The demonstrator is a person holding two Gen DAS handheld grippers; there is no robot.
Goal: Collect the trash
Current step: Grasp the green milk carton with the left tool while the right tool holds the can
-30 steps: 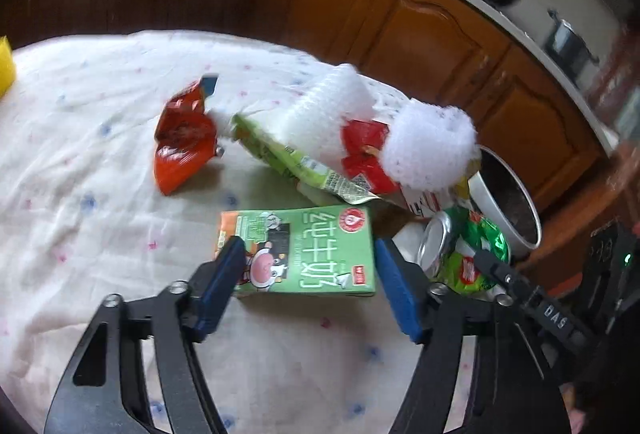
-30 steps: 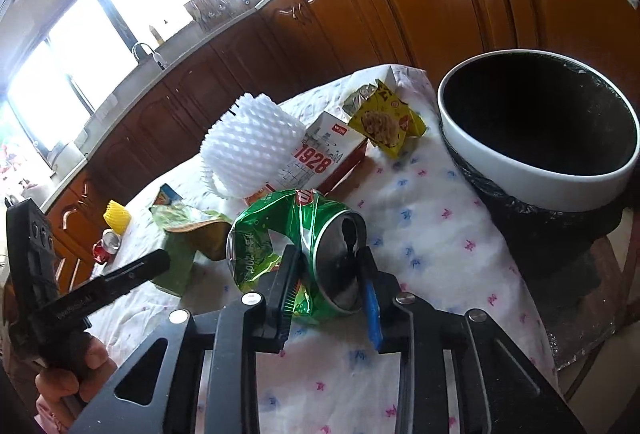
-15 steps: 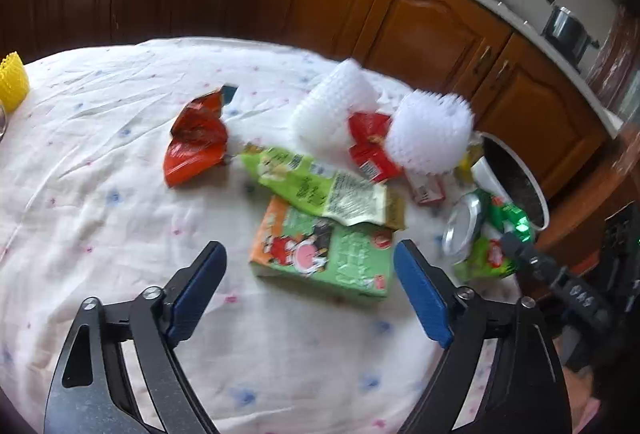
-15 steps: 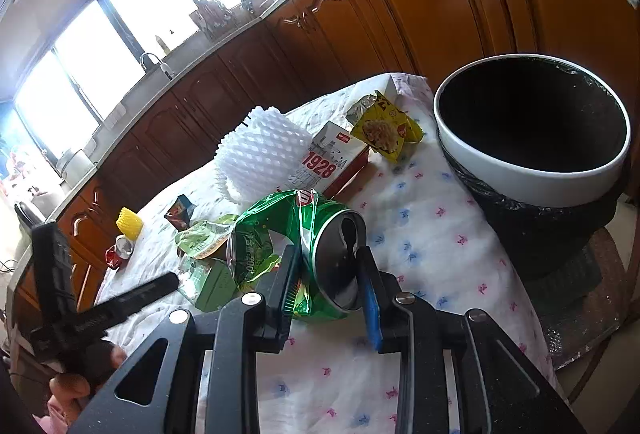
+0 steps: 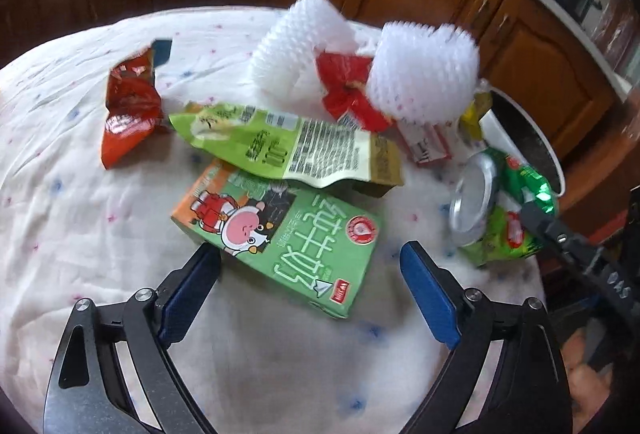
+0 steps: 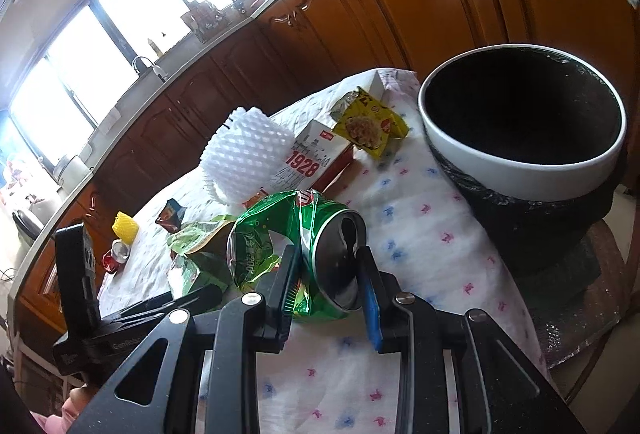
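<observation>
My right gripper (image 6: pixel 330 276) is shut on a crushed green soda can (image 6: pixel 304 234), held above the cloth-covered table near the white-rimmed bin (image 6: pixel 520 170) lined with a black bag. The can also shows in the left wrist view (image 5: pixel 500 210). My left gripper (image 5: pixel 310 280) is open and empty, its blue pads either side of the near end of a green milk carton (image 5: pixel 280 234) lying flat. A green snack wrapper (image 5: pixel 280 146) overlaps the carton's far end. An orange-red wrapper (image 5: pixel 128 110) lies to the left.
Two white foam fruit nets (image 5: pixel 296 46) (image 5: pixel 424 74), a red wrapper (image 5: pixel 348 90), a "1928" box (image 6: pixel 316 158) and a yellow packet (image 6: pixel 370 124) lie toward the bin. A yellow net (image 6: pixel 124 228) and red can (image 6: pixel 116 258) sit far across. Wooden cabinets (image 6: pixel 420 2) ring the table.
My left gripper has moved back in close over the milk carton after pulling away, staying open. The right gripper keeps its hold on the can, barely moving.
</observation>
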